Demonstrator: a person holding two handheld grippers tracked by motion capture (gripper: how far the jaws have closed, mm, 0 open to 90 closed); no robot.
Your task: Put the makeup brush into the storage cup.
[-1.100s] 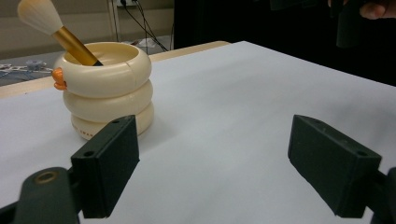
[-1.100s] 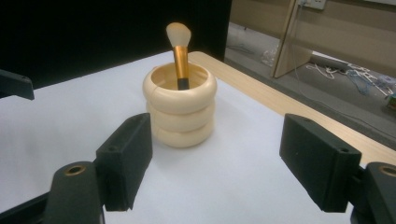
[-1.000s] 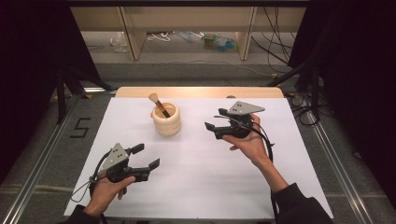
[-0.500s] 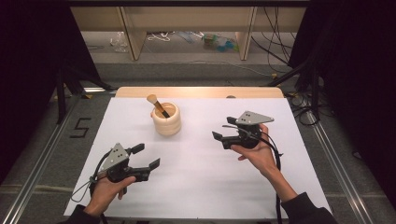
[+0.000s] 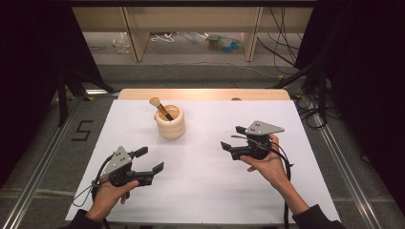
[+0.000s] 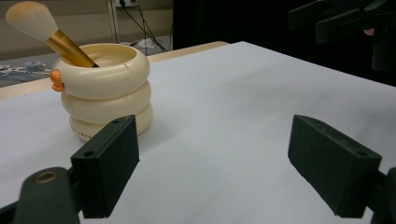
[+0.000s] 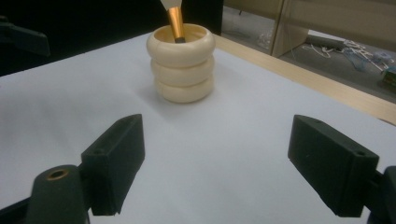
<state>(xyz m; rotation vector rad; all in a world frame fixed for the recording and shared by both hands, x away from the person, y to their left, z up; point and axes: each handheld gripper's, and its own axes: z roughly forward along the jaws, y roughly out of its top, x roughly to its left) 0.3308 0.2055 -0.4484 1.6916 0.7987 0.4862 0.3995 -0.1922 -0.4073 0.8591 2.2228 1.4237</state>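
Leaning in the cream ringed cup [image 5: 170, 122] at the white table's [image 5: 205, 191] far left-centre, the brush [image 5: 161, 109] slants handle-down, its pale bristles up and toward the far left. Small print low on the cup is unreadable. The left gripper [image 5: 147, 160] and right gripper [image 5: 231, 137] gape wide and hold nothing, the right's jaws having just been opening.

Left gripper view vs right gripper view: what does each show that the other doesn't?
Left gripper view alone: the brush's white bristle head whole, an orange knob on the cup's side, and the right tool at top right. Right gripper view alone: the table's wooden edge with shelving and clutter on the floor beyond. Both: the cream ringed cup holding the brush by its gold ferrule, the white sheet, and open jaws with nothing between them.
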